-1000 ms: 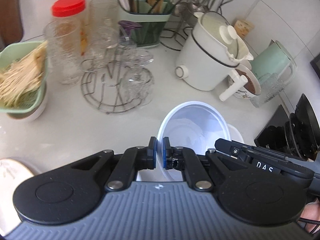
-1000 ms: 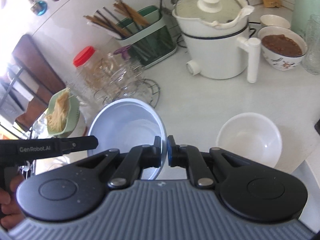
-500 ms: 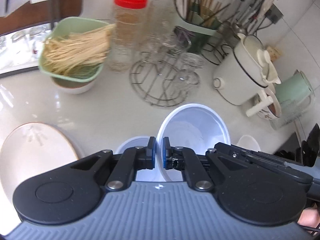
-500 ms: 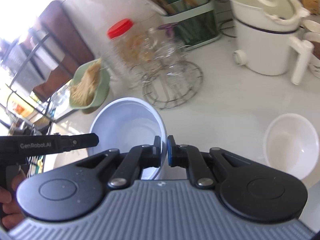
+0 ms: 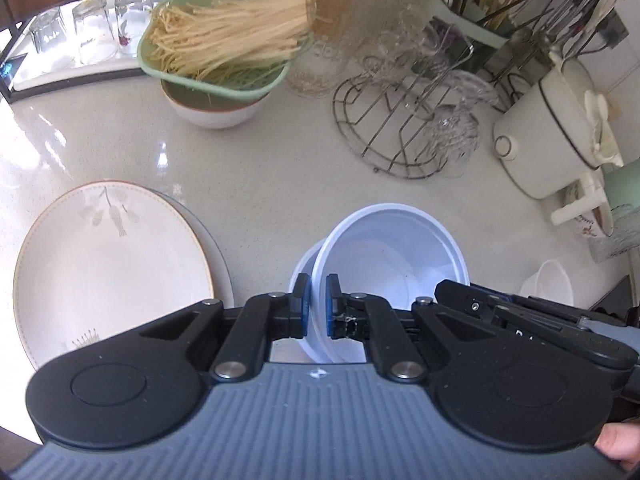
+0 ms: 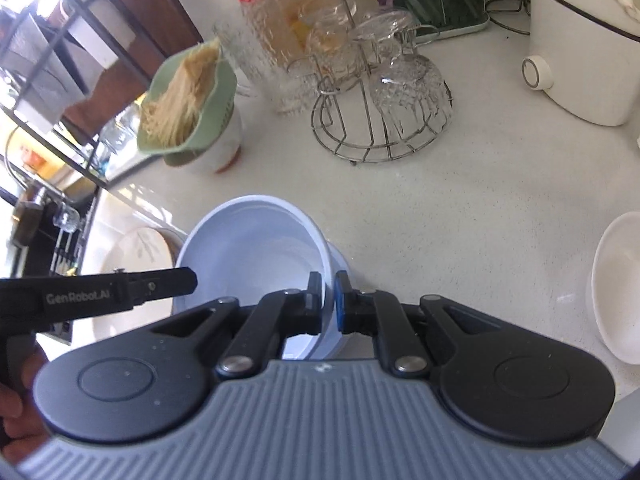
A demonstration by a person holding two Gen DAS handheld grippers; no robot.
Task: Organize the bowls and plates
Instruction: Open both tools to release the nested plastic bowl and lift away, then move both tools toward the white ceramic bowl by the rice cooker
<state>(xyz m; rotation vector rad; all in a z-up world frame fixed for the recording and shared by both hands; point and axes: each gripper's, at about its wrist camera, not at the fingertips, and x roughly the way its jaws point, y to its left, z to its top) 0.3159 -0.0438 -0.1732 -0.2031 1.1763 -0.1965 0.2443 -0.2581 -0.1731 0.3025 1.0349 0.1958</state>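
Both grippers hold one pale blue bowl [image 5: 394, 256] by opposite sides of its rim, tilted just above a second pale blue bowl [image 5: 301, 276] on the counter. My left gripper [image 5: 316, 312] is shut on the bowl's near rim in the left wrist view. My right gripper [image 6: 328, 300] is shut on the same pale blue bowl [image 6: 256, 240] at its right rim, with the lower bowl [image 6: 340, 264] peeking out beneath. A white plate with a leaf print [image 5: 108, 272] lies on another plate to the left. A small white bowl [image 6: 618, 288] sits to the right.
A green strainer of noodles [image 5: 224, 44] rests on a white bowl at the back. A wire rack with glasses [image 5: 408, 120], a red-lidded jar [image 6: 276, 12], a white cooker [image 5: 548, 136] and a utensil holder [image 5: 472, 20] crowd the back of the counter. A hand [image 6: 16, 400] shows at the lower left.
Both grippers carried the blue bowl leftward and down along the counter. The stacked plates and the second blue bowl have come into view beneath it.
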